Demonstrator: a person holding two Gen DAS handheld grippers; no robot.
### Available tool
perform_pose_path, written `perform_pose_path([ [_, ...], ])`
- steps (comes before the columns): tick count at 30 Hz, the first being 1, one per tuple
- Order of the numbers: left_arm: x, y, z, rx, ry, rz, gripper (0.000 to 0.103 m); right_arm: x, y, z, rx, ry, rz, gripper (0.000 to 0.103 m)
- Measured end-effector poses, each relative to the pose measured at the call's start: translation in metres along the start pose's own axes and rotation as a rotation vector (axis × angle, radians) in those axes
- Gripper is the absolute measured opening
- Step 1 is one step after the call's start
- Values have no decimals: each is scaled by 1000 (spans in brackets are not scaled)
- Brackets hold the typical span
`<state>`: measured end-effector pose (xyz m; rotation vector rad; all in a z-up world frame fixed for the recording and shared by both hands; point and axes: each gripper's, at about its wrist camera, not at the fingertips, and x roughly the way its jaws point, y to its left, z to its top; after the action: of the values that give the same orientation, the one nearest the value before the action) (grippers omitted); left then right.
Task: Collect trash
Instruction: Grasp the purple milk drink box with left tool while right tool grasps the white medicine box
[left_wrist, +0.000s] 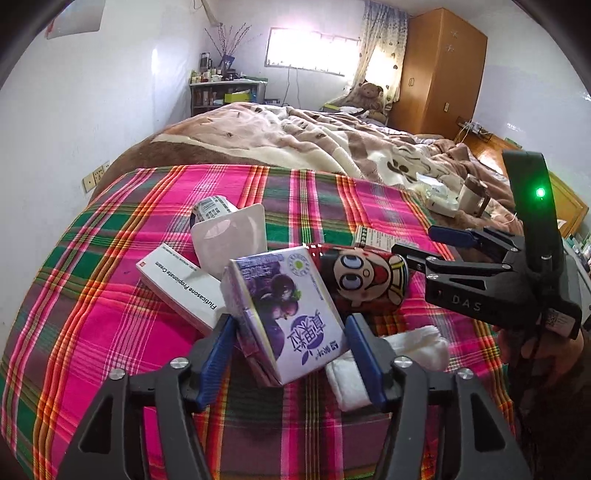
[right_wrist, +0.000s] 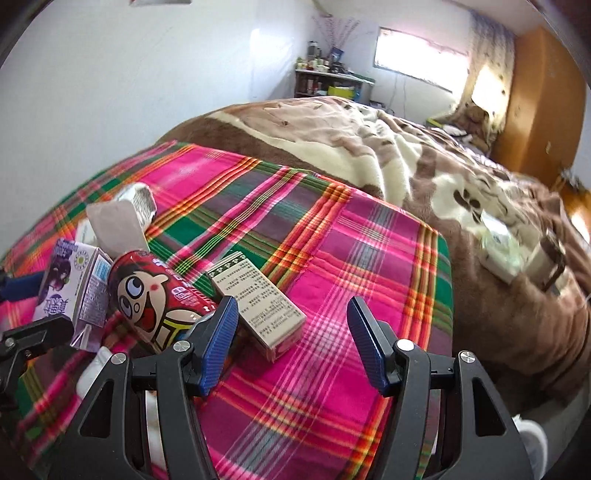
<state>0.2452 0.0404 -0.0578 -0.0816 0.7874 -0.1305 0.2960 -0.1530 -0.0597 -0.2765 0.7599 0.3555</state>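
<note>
A purple milk carton (left_wrist: 291, 314) lies tilted on the plaid cloth (left_wrist: 110, 332), between the blue pads of my left gripper (left_wrist: 291, 354). The jaws stand open, close beside the carton without squeezing it. Just behind it lies a red can with a cartoon face (left_wrist: 362, 280), also in the right wrist view (right_wrist: 155, 306). My right gripper (right_wrist: 293, 332) is open and empty, low over the cloth. A green-and-white medicine box (right_wrist: 258, 299) lies by its left pad (right_wrist: 218, 339). In the left wrist view the right gripper (left_wrist: 424, 243) hovers beside the can.
A white cream box (left_wrist: 181, 291), a white plastic blister (left_wrist: 229, 240) and a barcoded wrapper (left_wrist: 214, 208) lie left of the carton. White tissues (left_wrist: 406, 350) sit by the left gripper. A brown blanket (right_wrist: 406, 166) with a mug (left_wrist: 472, 195) lies beyond the cloth.
</note>
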Motion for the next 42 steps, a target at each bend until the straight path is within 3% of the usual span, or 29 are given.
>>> perform_pose_path([
  [12,-3,19,-3,-35,5,25,64,15,6,1,-5,72,136,63],
  [16,-5,20,-2,-51,-6,-5,64,16,5,3,13,58,103,63],
  [20,2,23,0,-88,18,-24,64,25,-2,6,89,86,164,63],
  [22,3,24,1,-108,17,-30,64,26,2,5,73,80,143,62],
  [29,10,19,3,-114,19,-22,64,30,-1,4,90,79,131,35],
  [38,20,20,10,-172,21,-26,64,22,-3,0,110,66,144,35],
  [42,14,18,10,-176,-11,-26,56,18,-6,-3,123,54,143,35],
])
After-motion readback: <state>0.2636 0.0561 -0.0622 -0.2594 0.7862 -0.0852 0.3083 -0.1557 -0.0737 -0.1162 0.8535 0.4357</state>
